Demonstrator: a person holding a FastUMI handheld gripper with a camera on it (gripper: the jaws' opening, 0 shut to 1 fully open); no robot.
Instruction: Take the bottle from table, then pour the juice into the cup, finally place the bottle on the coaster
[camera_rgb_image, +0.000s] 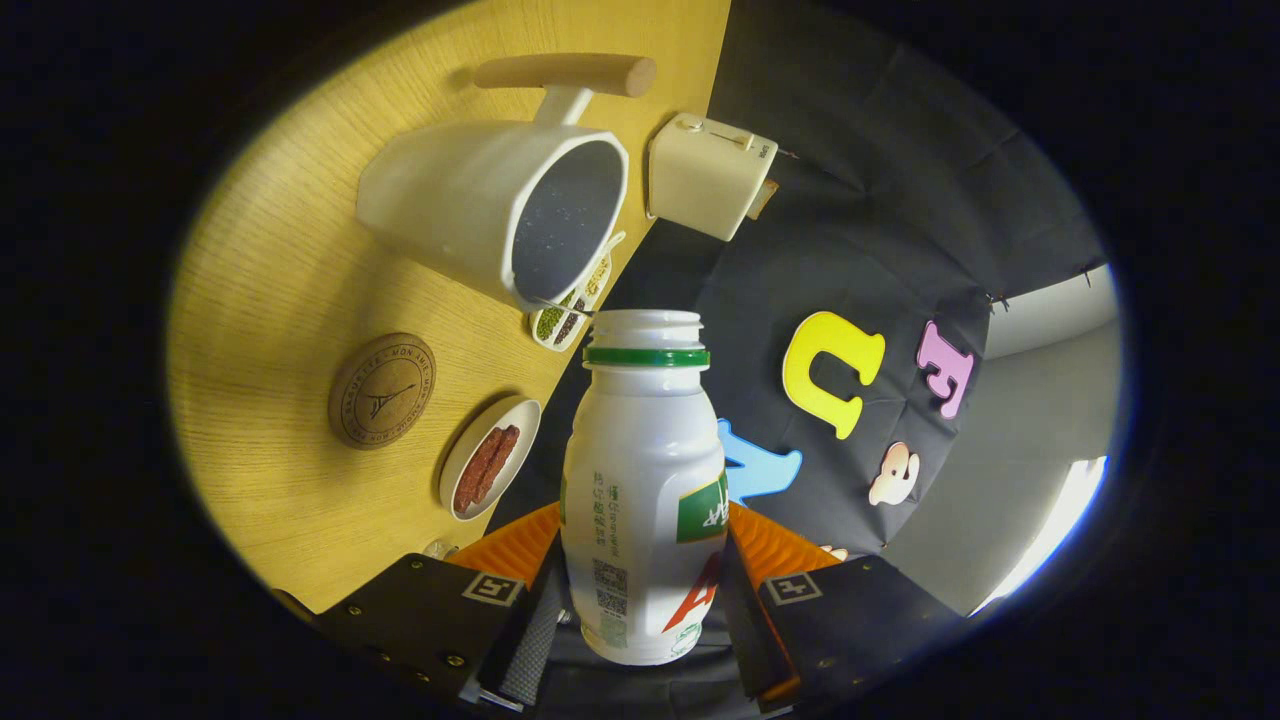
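A white plastic bottle (643, 480) with a green neck ring and no cap stands between my two fingers, and my gripper (640, 610) is shut on it near its base. The view is rolled, so the wooden table (270, 290) appears tilted beside the bottle. A large white cup (495, 205) with a dark inside and a wooden handle sits beyond the bottle's mouth, its opening facing the bottle. A round brown cork coaster (382, 390) lies flat on the table, off to the side of the bottle and nearer than the cup.
A small white dish with reddish strips (490, 468) lies between the coaster and the bottle. A narrow tray of green and dark beans (570, 315) sits just under the cup's rim. A cream box-shaped appliance (708, 175) stands at the table's edge beyond the cup.
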